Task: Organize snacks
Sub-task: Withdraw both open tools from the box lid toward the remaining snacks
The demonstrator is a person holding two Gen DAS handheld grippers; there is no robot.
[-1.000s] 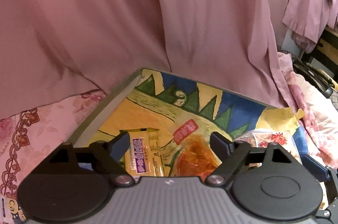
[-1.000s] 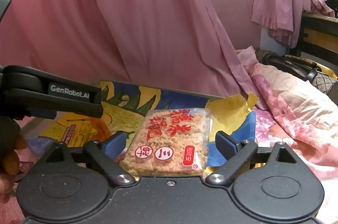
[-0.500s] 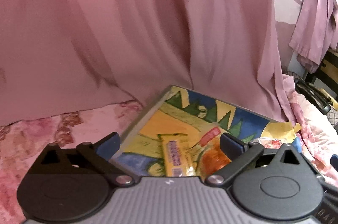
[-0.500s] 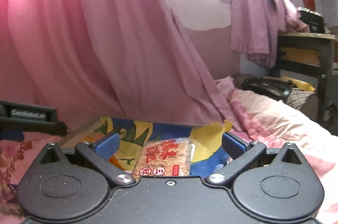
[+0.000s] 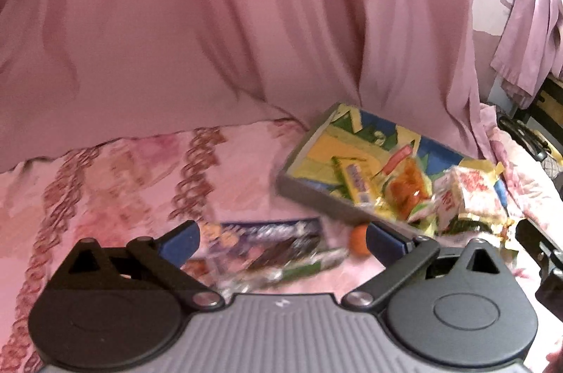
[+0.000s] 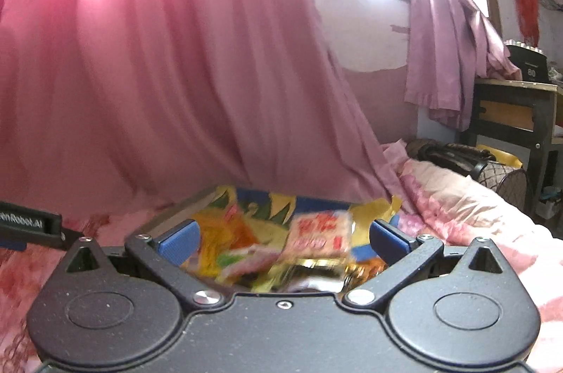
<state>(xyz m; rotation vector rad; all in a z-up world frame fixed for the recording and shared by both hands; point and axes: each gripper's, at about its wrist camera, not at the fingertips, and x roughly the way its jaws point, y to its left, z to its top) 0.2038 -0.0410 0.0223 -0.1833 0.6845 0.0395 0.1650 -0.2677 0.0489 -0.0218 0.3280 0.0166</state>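
we hold left gripper point(image 5: 279, 241) and right gripper point(image 6: 283, 241) spread, empty | snacks point(image 5: 415, 190) heaped on tray point(image 5: 316, 200) ahead-right of left gripper | risk: loose packets point(image 5: 267, 250) under it on the bed get skipped

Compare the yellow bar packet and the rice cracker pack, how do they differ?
The yellow bar packet is long and narrow with a purple label; the rice cracker pack is broad and squarish, clear with red lettering. The yellow bar packet lies toward the box's grey wall; the rice cracker pack sits at the far side of the pile. Both lie in the box, ungripped.
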